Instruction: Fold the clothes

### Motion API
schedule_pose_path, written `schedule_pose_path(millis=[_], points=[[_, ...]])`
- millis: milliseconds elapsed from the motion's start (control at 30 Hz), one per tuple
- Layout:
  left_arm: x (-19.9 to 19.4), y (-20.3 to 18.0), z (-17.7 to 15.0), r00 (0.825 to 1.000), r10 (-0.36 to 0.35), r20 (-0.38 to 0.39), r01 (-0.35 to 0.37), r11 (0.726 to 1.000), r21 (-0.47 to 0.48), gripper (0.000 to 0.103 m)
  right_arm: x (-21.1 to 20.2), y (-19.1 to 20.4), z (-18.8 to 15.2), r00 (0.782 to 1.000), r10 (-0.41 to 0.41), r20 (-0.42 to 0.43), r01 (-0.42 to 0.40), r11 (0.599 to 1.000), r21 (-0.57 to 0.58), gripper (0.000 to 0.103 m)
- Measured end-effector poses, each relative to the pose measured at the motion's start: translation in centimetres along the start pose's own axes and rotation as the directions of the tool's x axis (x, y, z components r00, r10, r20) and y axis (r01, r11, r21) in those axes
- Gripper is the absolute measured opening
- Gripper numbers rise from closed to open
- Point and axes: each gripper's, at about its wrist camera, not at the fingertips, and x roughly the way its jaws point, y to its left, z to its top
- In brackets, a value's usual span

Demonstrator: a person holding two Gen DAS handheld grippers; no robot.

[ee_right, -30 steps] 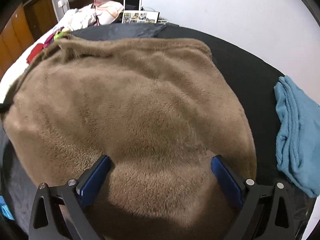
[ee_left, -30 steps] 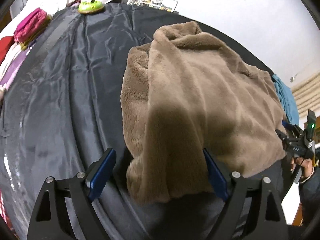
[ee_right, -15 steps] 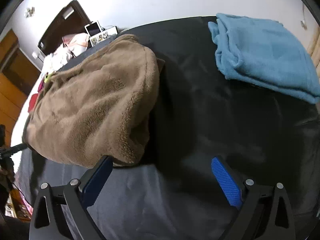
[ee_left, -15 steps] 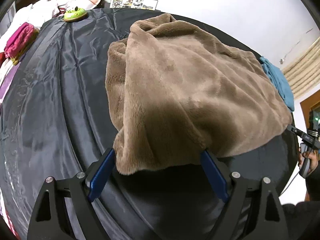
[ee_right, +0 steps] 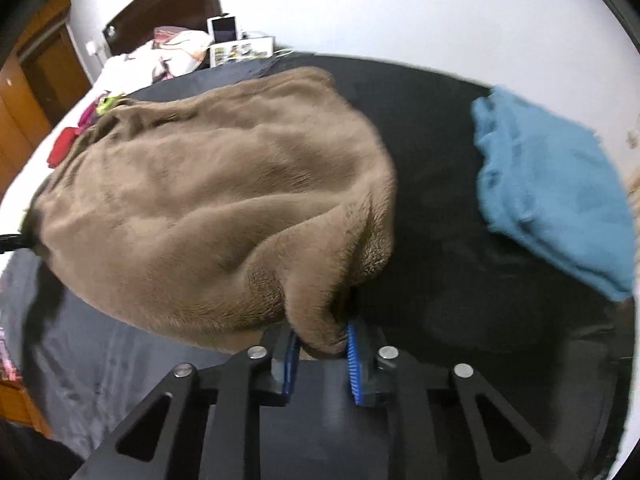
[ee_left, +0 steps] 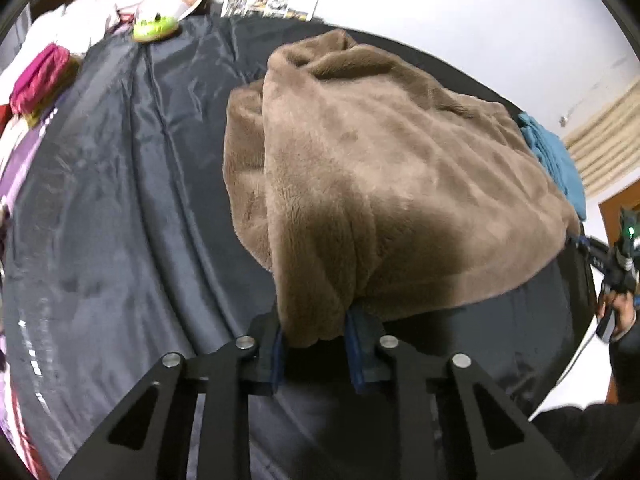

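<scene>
A brown fleece garment (ee_left: 380, 184) lies bunched on the dark bed cover (ee_left: 112, 208). My left gripper (ee_left: 316, 340) is shut on its near left corner, the fabric pinched between the blue pads. In the right wrist view the same brown garment (ee_right: 208, 208) spreads to the left, and my right gripper (ee_right: 322, 350) is shut on its near right corner. The right gripper also shows at the far right edge of the left wrist view, held by a hand (ee_left: 618, 312).
A folded blue cloth (ee_right: 552, 184) lies on the cover to the right of the brown garment. Pink and red folded clothes (ee_left: 38, 80), a green toy (ee_left: 154, 28), pillows and a photo frame (ee_left: 272, 3) sit along the far side. A white wall stands behind.
Both grippers were open half a second ago and have now shut on the brown garment's near corners. The right gripper swung back toward the garment's edge.
</scene>
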Motion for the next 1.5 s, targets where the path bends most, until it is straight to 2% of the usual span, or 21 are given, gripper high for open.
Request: schedule_pose_path(millis=[67,133,267,367,400,433,467,500,533,567,600,667,767,967,1100,1133,1233,1267,1400,1500], points=[[-0.2,0.0,-0.3,1.000,0.028,-0.008,-0.028,0.999,0.027,0.024,-0.5,-0.3,0.1,0.999,-0.043,0.002,0.043,0.999,-0.003,0.017],[0.0,0.4,-0.6,0.997,0.072,-0.026,-0.070,0.996,0.050,0.014,-0.3,-0.6,0.0,0.998,-0.069,-0.013,0.068,0.998,-0.007,0.017],[2.2,3.0,-1.5,0.985,0.151,-0.087,-0.152,0.988,-0.010,0.014,0.6,-1.0,-0.1,0.997,-0.071,-0.035,0.072,0.997,0.008,0.018],[1.6,3.8,-1.6,0.987,0.145,-0.061,-0.148,0.988,-0.048,0.014,0.9,-0.8,0.4,0.997,-0.068,-0.032,0.069,0.997,0.019,0.018],[1.1,3.8,-1.2,0.989,0.144,-0.045,-0.146,0.988,-0.051,0.014,0.8,-0.9,0.4,0.997,-0.062,-0.036,0.063,0.998,0.019,0.021],[0.6,3.7,-0.9,0.989,0.142,-0.028,-0.144,0.988,-0.054,0.014,0.7,-1.0,0.4,0.997,-0.061,-0.038,0.061,0.998,0.021,0.025],[0.2,3.7,-0.5,0.990,0.141,-0.012,-0.141,0.988,-0.057,0.014,0.4,-1.1,0.4,0.997,-0.067,-0.036,0.068,0.997,0.027,0.039],[-0.3,3.6,-0.1,0.990,0.139,0.004,-0.139,0.989,-0.060,0.014,-0.1,-1.3,0.4,0.997,-0.078,-0.025,0.079,0.996,0.039,0.064],[-0.8,3.6,0.2,0.990,0.138,0.021,-0.136,0.989,-0.063,0.015,-0.8,-1.5,0.5,0.996,-0.090,-0.001,0.090,0.994,0.056,0.073],[-1.3,3.6,0.6,0.990,0.136,0.037,-0.134,0.989,-0.065,0.017,-1.4,-1.6,0.6,0.995,-0.094,0.022,0.092,0.993,0.074,0.077],[-1.7,3.5,1.0,0.989,0.135,0.053,-0.131,0.989,-0.068,0.018,-2.0,-1.7,0.9,0.994,-0.096,0.043,0.092,0.991,0.093,0.077],[-2.3,2.7,2.4,0.988,0.122,0.089,-0.119,0.992,-0.046,0.026,-3.0,-1.7,1.5,0.992,-0.093,0.080,0.083,0.989,0.120,0.077],[-1.4,1.9,5.7,0.989,0.106,0.098,-0.104,0.994,-0.032,0.034,-3.2,-0.3,3.2,0.992,-0.068,0.106,0.056,0.992,0.110,0.077],[0.7,0.5,12.1,0.992,0.077,0.102,-0.076,0.997,-0.015,0.034,-2.0,4.1,6.6,0.992,-0.006,0.124,0.001,0.999,0.042,0.077],[2.2,-0.5,16.5,0.993,0.057,0.104,-0.057,0.998,-0.004,0.034,-0.7,7.1,7.6,0.993,0.045,0.110,-0.047,0.999,0.020,0.077],[2.6,-0.7,17.5,0.993,0.053,0.105,-0.053,0.999,-0.002,0.037,-0.2,7.6,7.6,0.994,0.051,0.101,-0.053,0.998,0.016,0.077],[4.4,-0.9,19.8,0.996,0.036,0.087,-0.035,0.999,-0.012,0.062,1.2,9.1,7.5,0.995,0.066,0.071,-0.067,0.998,0.006,0.077],[5.0,-0.8,20.4,0.996,0.030,0.081,-0.029,0.999,-0.021,0.067,1.6,9.3,7.3,0.996,0.069,0.061,-0.070,0.998,0.007,0.077],[7.0,-0.3,22.2,0.999,0.011,0.043,-0.008,0.998,-0.067,0.071,2.9,9.4,7.0,0.997,0.068,0.028,-0.069,0.997,0.035,0.077],[8.8,-0.2,23.1,0.998,0.068,-0.008,-0.068,0.995,-0.073,0.073,3.7,9.3,6.9,0.999,0.052,0.014,-0.053,0.998,0.044,0.077]])
